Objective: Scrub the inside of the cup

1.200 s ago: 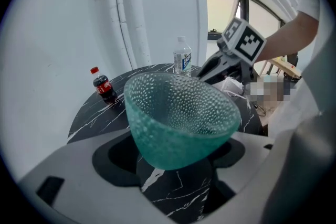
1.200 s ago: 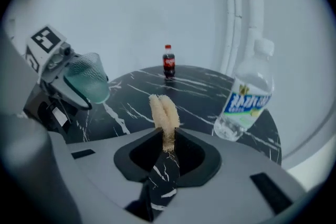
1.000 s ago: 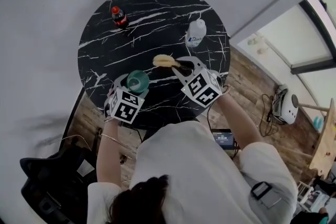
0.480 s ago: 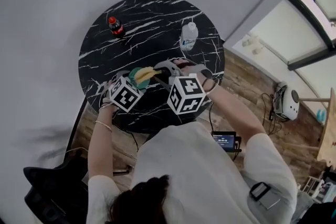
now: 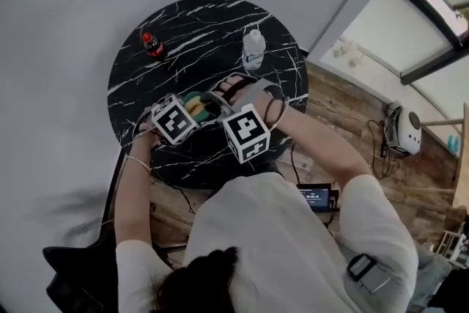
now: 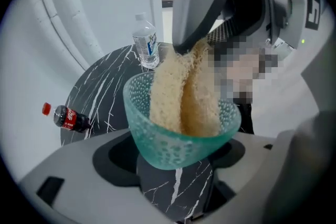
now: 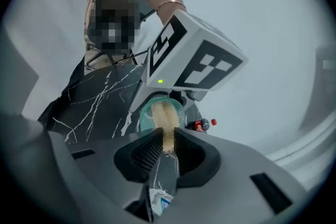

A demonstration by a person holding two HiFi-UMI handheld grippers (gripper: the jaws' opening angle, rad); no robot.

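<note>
The left gripper (image 6: 176,161) is grasping a teal, bumpy-walled glass cup (image 6: 173,144) near its base, with the jaws clenched on either side. It is holding the cup tilted over the near part of the round black marble worktop (image 5: 209,26). The right gripper (image 7: 167,148) is pinching a folded tan sponge (image 6: 181,97) between its jaws, which are clamping narrowly on the sponge's upper end. The lower part of the sponge is sitting inside the cup and pressing against the inner wall. In the head view, the two grippers are meeting closely over the cup, with their marker cubes side by side. A cola bottle (image 5: 152,45) is lying on the far left of the worktop, and a water bottle (image 5: 253,49) is standing at the far right, both well apart from the cup.
</note>
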